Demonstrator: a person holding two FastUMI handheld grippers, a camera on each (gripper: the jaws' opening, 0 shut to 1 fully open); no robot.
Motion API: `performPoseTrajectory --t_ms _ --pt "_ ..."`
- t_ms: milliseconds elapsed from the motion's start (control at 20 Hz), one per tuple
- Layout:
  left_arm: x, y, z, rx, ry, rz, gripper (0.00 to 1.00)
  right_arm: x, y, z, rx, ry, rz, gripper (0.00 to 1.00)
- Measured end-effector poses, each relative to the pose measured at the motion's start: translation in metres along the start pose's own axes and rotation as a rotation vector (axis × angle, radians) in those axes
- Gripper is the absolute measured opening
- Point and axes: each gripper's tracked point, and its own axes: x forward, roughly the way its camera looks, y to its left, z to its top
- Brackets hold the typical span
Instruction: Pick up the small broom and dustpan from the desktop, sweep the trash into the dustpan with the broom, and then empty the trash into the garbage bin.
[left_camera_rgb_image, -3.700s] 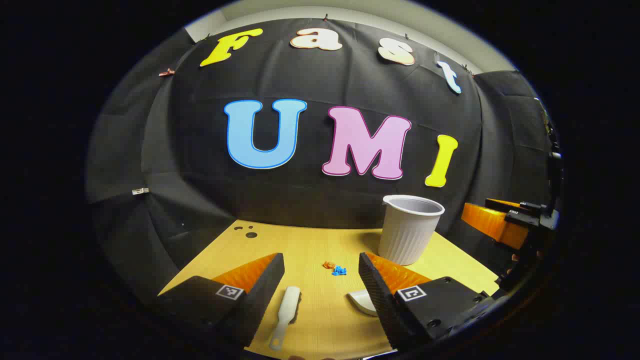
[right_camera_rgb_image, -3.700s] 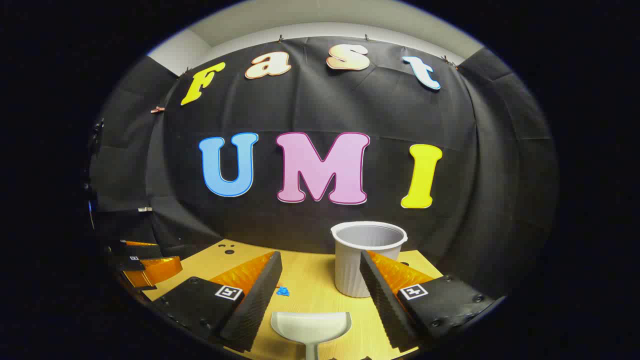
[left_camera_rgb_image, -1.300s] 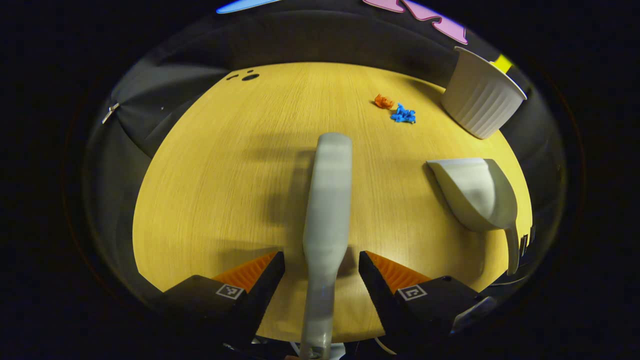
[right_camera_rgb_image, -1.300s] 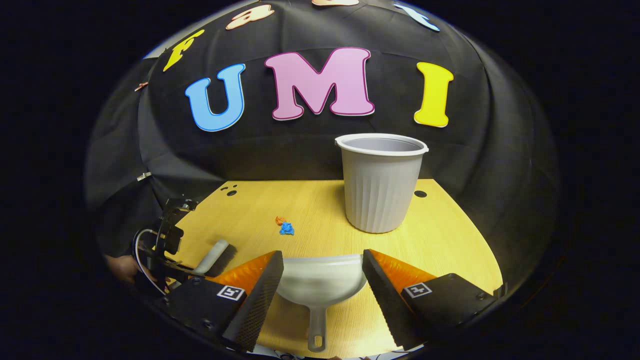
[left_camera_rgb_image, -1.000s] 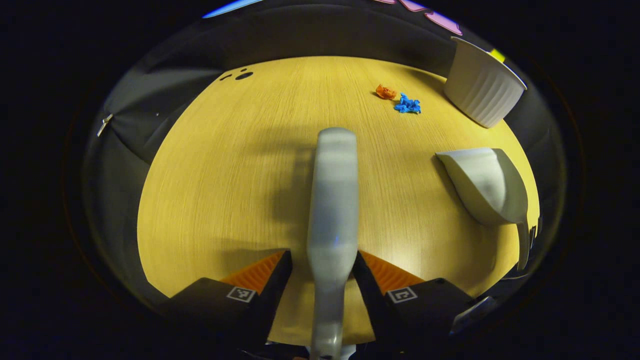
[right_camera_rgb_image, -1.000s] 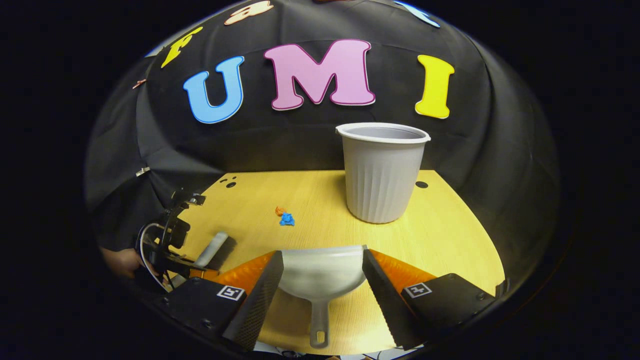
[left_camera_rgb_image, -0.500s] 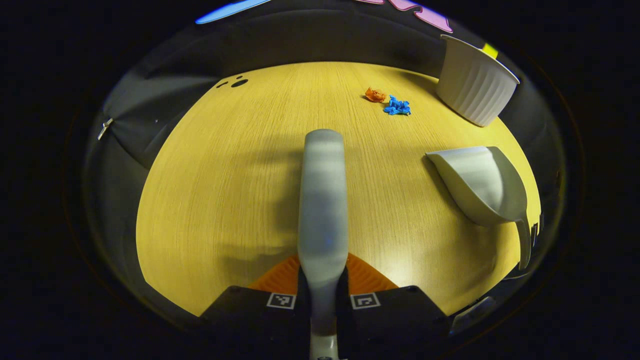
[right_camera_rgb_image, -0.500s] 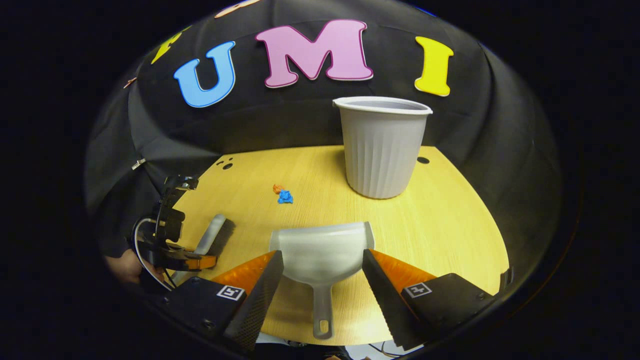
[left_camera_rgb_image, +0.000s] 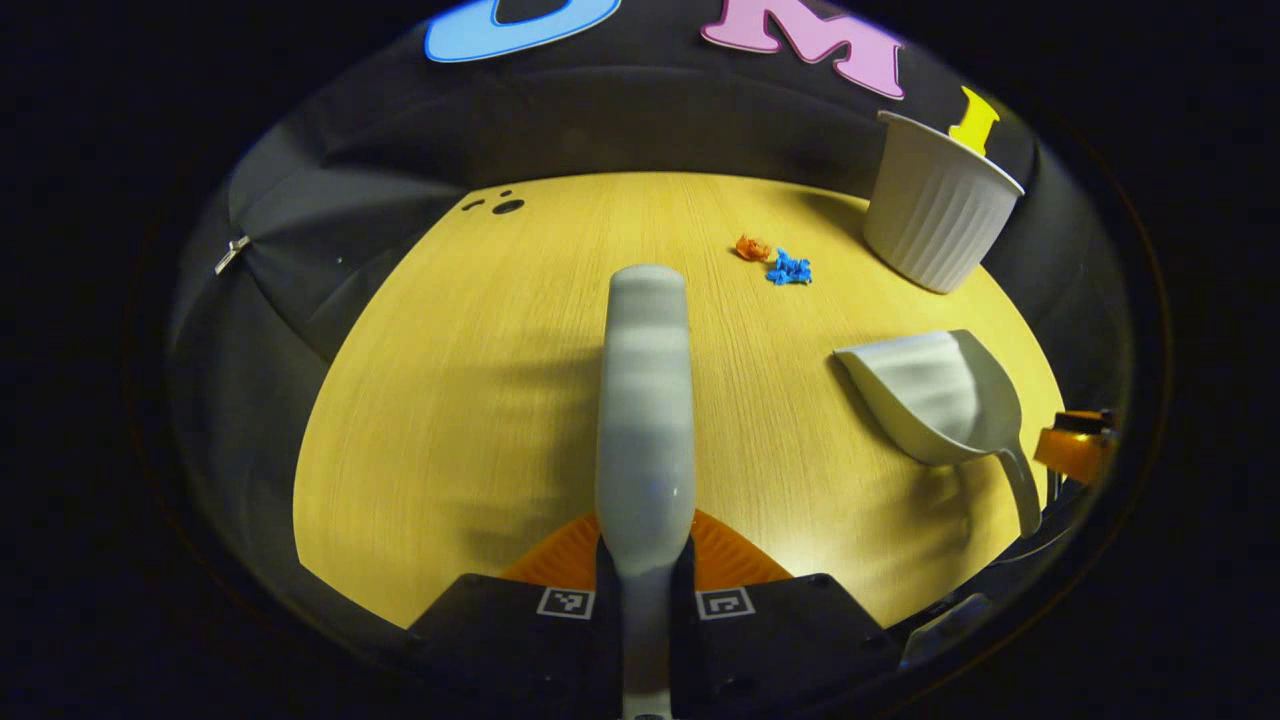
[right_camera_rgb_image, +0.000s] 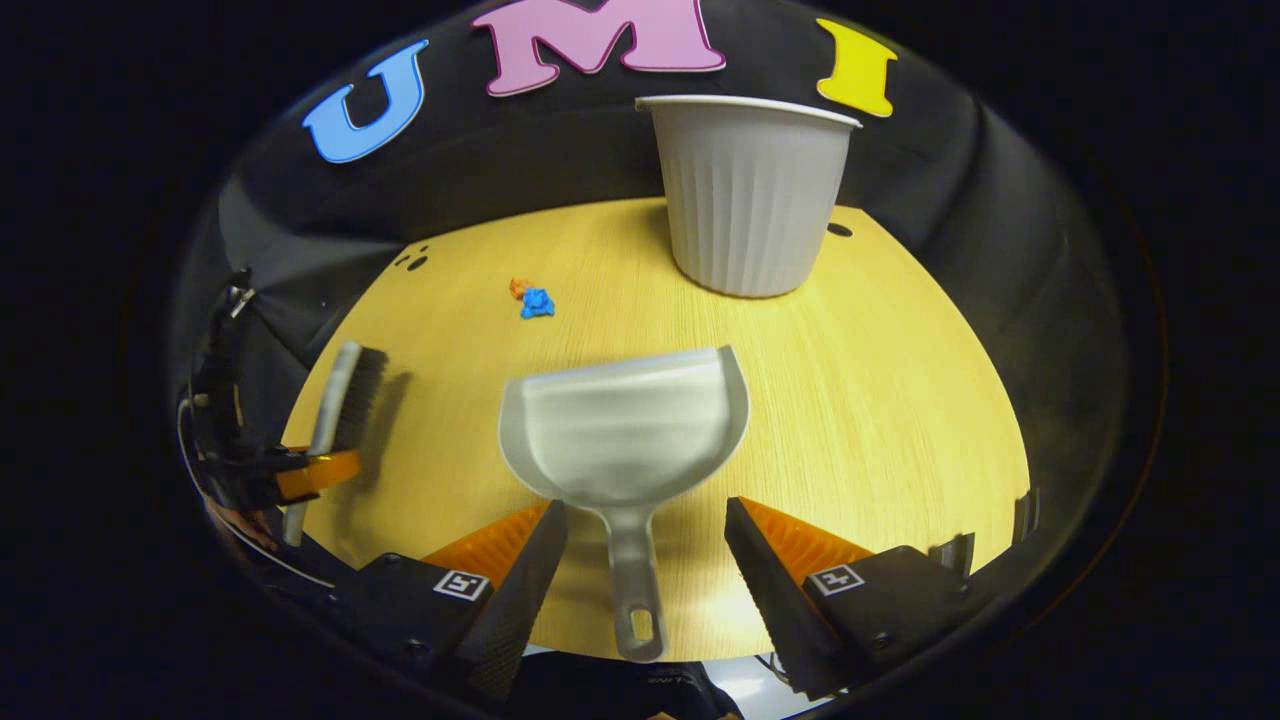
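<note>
While the left gripper (left_camera_rgb_image: 645, 590) clamps the grey plastic broom (left_camera_rgb_image: 645, 400), the wide-open, empty right gripper (right_camera_rgb_image: 645, 560) should close squarely on the grey plastic dustpan's (right_camera_rgb_image: 625, 430) thin handle.

- The broom (left_camera_rgb_image: 645, 400) is pale grey with a long narrow back; in the left gripper view it runs up the middle of the frame, its handle pinched between the left claw (left_camera_rgb_image: 645, 600)'s fingers. In the right gripper view it stands at the left edge, dark bristles facing right.
- The dustpan (right_camera_rgb_image: 625, 430) is pale grey, a rounded scoop with a slim handle ending in a hanging hole. It lies flat on the worktop (right_camera_rgb_image: 880, 380) at centre frame, mouth toward the bin, handle between the right claw (right_camera_rgb_image: 645, 570)'s spread fingers, untouched.
- The trash is two crumpled scraps, one orange (left_camera_rgb_image: 752, 247), one blue (left_camera_rgb_image: 789, 269), lying side by side in the upper middle of the left gripper view.
- The garbage bin (right_camera_rgb_image: 748, 190) is a ribbed pale grey cup, upright, at top centre.
</note>
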Motion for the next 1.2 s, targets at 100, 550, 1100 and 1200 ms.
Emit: performPoseTrajectory --t_ms 100,550,1100,1200 --pt "-0.008 0.005 0.003 -0.011 -0.019 0.004 0.23 0.010 -0.004 -0.013 -0.014 0.051 -0.015 0.99" --pt "-0.024 0.018 -0.004 -0.041 -0.012 0.048 0.23 0.059 -0.002 -0.043 -0.033 0.193 -0.051 0.99" --pt "-0.016 0.003 0.008 -0.007 0.008 0.078 0.23 0.072 -0.001 -0.042 -0.109 0.215 -0.028 0.41" --pt "-0.007 -0.006 0.016 -0.012 0.015 0.052 0.20 0.070 0.000 -0.044 -0.165 0.236 0.030 0.43"
